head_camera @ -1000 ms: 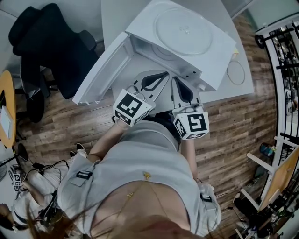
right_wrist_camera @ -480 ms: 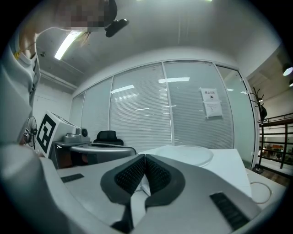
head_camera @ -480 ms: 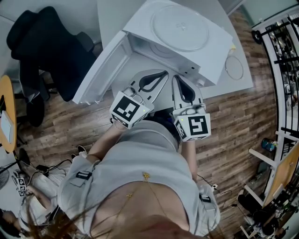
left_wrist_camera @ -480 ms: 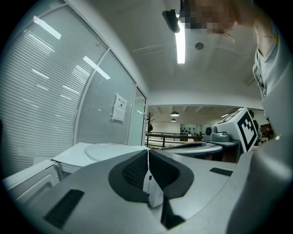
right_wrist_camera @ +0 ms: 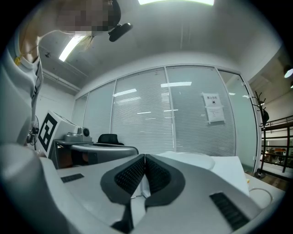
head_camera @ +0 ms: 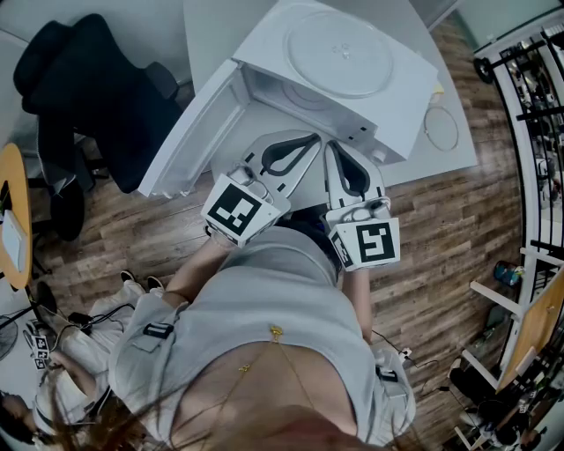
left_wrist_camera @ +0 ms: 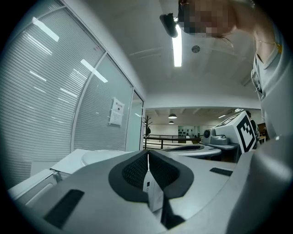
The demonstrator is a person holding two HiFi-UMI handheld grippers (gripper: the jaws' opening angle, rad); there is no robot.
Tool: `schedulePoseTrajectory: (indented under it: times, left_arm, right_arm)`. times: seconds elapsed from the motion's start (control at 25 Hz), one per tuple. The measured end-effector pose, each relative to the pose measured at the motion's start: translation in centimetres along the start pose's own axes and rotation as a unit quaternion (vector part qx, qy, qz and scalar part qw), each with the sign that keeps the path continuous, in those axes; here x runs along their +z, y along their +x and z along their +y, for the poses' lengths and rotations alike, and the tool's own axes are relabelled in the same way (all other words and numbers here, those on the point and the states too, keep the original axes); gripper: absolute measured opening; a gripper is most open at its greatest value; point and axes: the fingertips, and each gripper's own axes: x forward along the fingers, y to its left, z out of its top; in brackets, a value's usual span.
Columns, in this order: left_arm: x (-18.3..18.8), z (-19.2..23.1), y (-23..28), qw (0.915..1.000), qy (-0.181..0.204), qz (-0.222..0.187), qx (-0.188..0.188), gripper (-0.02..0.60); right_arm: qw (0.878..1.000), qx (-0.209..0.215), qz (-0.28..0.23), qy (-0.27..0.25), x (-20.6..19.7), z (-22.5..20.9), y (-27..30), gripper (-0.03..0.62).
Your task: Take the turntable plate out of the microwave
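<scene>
Overhead view of a person at a white counter (head_camera: 220, 26), facing a white microwave (head_camera: 414, 97) whose door (head_camera: 189, 132) hangs open to the left.

The left tongs (head_camera: 310, 137) and the right tongs (head_camera: 332, 146) are held level side by side, just in front of the open cavity. Their tips angle in toward each other. Both are pressed together with nothing between the pads, as each gripper view shows.

The turntable plate (head_camera: 339, 53), round and pale, appears to lie flat on top of the microwave and not inside it. It sits ahead of the tongs, beyond the microwave's front edge and above the cavity. From the left tongs (left_wrist_camera: 147, 153) the plate (left_wrist_camera: 96, 157) lies ahead and to the left. From the right tongs (right_wrist_camera: 144, 156) the plate (right_wrist_camera: 194, 160) lies ahead and to the right. It therefore sits between the two lines of aim, with neither hand clearly nearer. Being round, it has no long axis.

The open door flanks the left side. A thin ring (head_camera: 442, 132) rests on the counter to the right of the microwave. A dark office chair (head_camera: 88, 79) stands well off to the left on the wooden floor (head_camera: 441, 247).
</scene>
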Motion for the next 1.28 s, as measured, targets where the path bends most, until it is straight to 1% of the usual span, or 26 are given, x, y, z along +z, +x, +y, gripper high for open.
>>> schedulePoseTrajectory:
  times: [0.28,0.44,0.56,0.92,1.08,1.28]
  left_arm:
    - [0.13,0.03,0.14,1.0,0.001,0.002,0.006,0.031]
    - [-0.06,0.0,0.11,0.9999,0.005,0.009,0.004,0.031]
    - [-0.28,0.03,0.07,0.9999,0.0,0.013,0.003,0.031]
    - [-0.57,-0.21,0.24,0.9999,0.001,0.011,0.002,0.031]
    - [-0.72,-0.13,0.22,0.9998,0.001,0.017,0.006,0.031]
    - [-0.51,-0.19,0.33,0.9999,-0.002,0.013,0.005,0.031]
  right_arm:
    - [1.0,-0.001,-0.001,-0.001,0.11,0.0,-0.07,0.018]
    - [1.0,-0.001,0.004,-0.001,-0.02,0.05,-0.12,0.017]
    - [1.0,-0.001,0.006,-0.002,-0.09,0.07,-0.1,0.017]
    - [1.0,-0.002,0.01,-0.001,-0.42,-0.19,-0.24,0.017]
    - [1.0,-0.001,0.011,0.0,-0.35,-0.19,-0.23,0.017]
    - [1.0,0.002,0.013,-0.001,-0.29,-0.12,-0.19,0.017]
